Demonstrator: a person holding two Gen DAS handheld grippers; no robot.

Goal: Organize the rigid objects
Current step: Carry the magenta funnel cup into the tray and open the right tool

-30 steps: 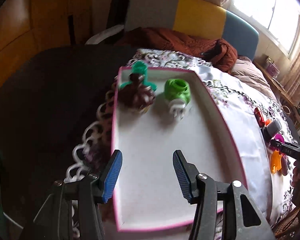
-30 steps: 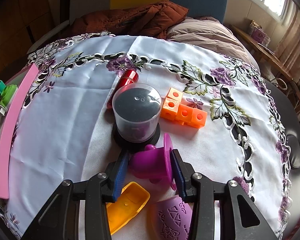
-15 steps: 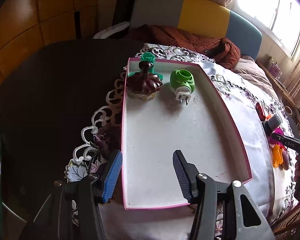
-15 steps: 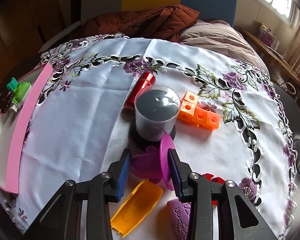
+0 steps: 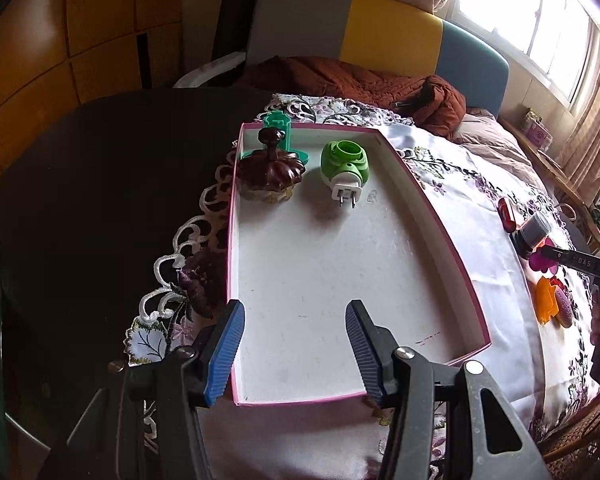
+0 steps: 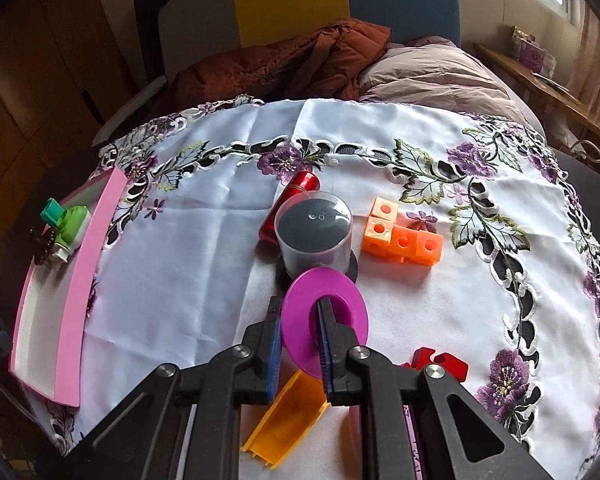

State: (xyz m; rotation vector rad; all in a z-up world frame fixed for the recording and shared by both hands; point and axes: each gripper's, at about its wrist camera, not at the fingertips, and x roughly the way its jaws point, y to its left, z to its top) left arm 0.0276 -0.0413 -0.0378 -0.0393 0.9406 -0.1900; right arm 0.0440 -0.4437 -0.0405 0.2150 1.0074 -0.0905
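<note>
My right gripper (image 6: 298, 322) is shut on a purple cup (image 6: 325, 322), one finger inside its mouth, lifted above the cloth. Behind it stand a clear-lidded black jar (image 6: 314, 236), a red cylinder (image 6: 290, 204) and orange cubes (image 6: 400, 238). A pink-rimmed white tray (image 5: 440, 224) holds a green plug-in device (image 5: 345, 168), a brown lidded pot (image 5: 270, 170) and a teal piece (image 5: 278, 128) at its far end. My left gripper (image 5: 294, 340) is open and empty above the tray's near end.
An orange scoop (image 6: 288, 420), a red block (image 6: 440, 364) and a purple textured piece (image 6: 414, 440) lie under my right gripper. The embroidered white cloth (image 6: 204, 264) covers a dark round table. A sofa with a brown jacket (image 6: 284, 68) stands behind.
My right gripper has lifted the purple cup off the cloth and tipped its mouth toward the camera. My left gripper has drawn back from the tray's far end, still open.
</note>
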